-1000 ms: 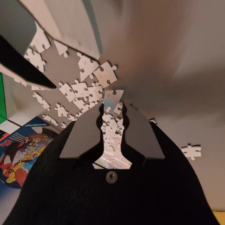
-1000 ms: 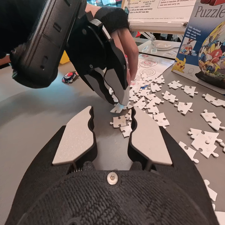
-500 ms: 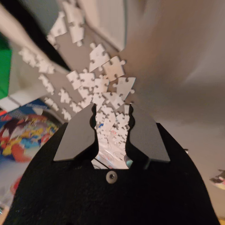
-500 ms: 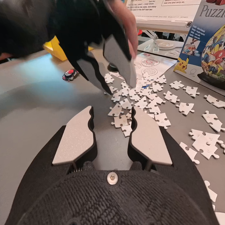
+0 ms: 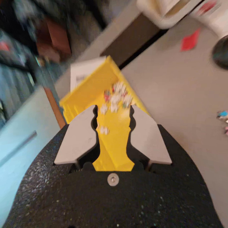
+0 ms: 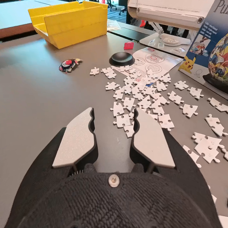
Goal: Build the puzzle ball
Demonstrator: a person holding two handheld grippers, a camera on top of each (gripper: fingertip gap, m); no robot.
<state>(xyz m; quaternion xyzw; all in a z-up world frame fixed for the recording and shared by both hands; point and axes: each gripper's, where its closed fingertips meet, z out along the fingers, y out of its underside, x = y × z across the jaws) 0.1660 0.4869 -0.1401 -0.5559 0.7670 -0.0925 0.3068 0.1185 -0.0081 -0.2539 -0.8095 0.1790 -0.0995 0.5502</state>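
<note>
White puzzle pieces [image 6: 143, 97] flat, face-down, strewn away toward box [image 6: 212, 40], left gripper [image 5: 113, 108] and right gripper [image 6: 114, 111] spread, empty

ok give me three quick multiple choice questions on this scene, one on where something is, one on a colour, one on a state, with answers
1. Where is the black round stand?
A. in the bin
B. on a corner of the instruction sheet
C. held by a gripper

2. What colour is the bin?
A. yellow
B. green
C. white

3. How is the right gripper?
A. shut on a piece
B. shut, empty
C. open, empty

Answers: 1 B, its base overlaps the sheet's edge. 2 A, both views show yellow walls. 3 C, bare table shows between its parted fingers; the puzzle pieces lie beyond.
</note>
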